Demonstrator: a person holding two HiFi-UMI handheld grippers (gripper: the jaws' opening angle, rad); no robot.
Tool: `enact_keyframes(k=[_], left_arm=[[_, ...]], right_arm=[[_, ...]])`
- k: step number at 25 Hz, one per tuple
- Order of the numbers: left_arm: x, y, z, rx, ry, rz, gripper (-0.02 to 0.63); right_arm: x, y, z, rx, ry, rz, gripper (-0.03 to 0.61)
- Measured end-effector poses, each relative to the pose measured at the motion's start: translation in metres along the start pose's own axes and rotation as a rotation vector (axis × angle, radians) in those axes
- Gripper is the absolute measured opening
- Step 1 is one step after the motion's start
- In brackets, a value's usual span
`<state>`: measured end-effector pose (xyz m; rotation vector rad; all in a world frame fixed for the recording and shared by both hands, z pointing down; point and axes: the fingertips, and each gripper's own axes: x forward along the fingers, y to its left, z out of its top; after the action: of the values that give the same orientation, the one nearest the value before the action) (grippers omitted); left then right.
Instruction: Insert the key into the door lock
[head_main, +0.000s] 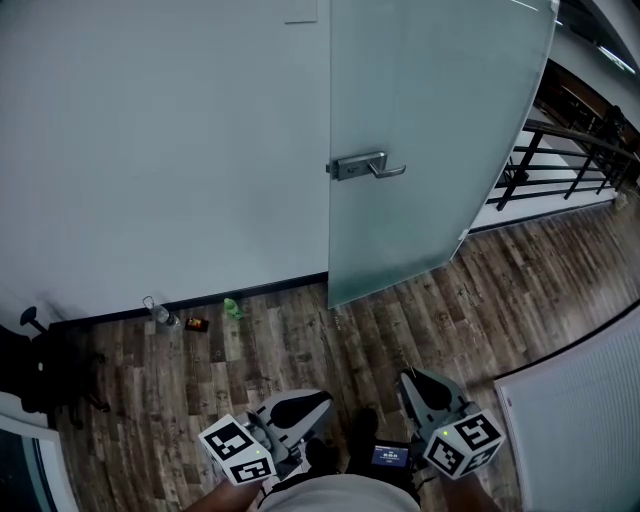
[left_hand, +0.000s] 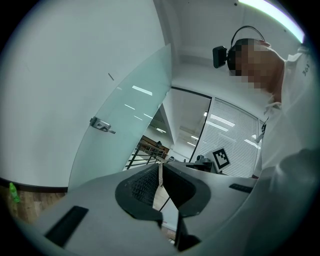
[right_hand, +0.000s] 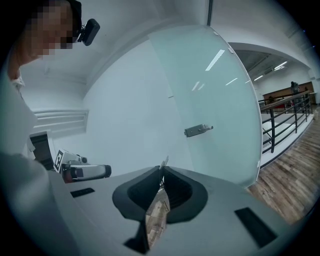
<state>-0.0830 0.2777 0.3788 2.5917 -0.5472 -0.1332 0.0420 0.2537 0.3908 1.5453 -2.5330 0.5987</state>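
when viewed from the head camera, shows the tall frosted pale-green glass door (head_main: 430, 140) swung ajar ahead, well apart from both tools. carries the brushed steel lever handle with its lock plate (head_main: 362, 166) near the door's left edge; cannot make out the keyhole itself at this range. finds the grey left gripper (head_main: 312, 402) and the grey right gripper (head_main: 415, 385) low over the dark wood plank floor (head_main: 400, 310), close to the body, probably a resting carry before any reach. leaves a small clear bottle (head_main: 160, 315) and a green scrap (head_main: 233, 308) at the foot of the white wall (head_main: 150, 150), no part of the job.

from the left gripper view, reads the left gripper (left_hand: 160, 167) as pinched to a narrow slit, with nothing sure between the black ribbed pads (left_hand: 142, 187). looks like the spare tool, perhaps free to steady the door. catches the handle (left_hand: 101, 125) small and far off, up and to the left.

from the right gripper view, reads the right gripper (right_hand: 162, 170) as clamped narrow on a thin silver metal key (right_hand: 164, 161), blade tip poking just past the jaw tips and aimed roughly toward the handle (right_hand: 198, 130). suggests a tip-forward grip, chosen to meet the lock head-on. judges the task barely begun: key in the right tool, nowhere near the lock yet. calls next for a long approach and fine alignment. risks the thin blade twisting in so small a pinch.
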Motion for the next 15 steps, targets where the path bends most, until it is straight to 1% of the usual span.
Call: enact_keyframes(k=[5, 9, 15], left_arm=[[0.026, 0.019, 0.006, 0.019, -0.006, 0.042, 0.035], [0.058, 0.041, 0.022, 0.006, -0.03, 0.087, 0.036], [0.11, 0.065, 0.04, -0.001, -0.057, 0.126, 0.035]], right_arm=[[0.025, -0.028, 0.009, -0.015, 0.009, 0.043, 0.028], [0.05, -0.061, 0.025, -0.028, 0.032, 0.076, 0.028], [0.075, -0.107, 0.052, -0.053, 0.05, 0.129, 0.028]])
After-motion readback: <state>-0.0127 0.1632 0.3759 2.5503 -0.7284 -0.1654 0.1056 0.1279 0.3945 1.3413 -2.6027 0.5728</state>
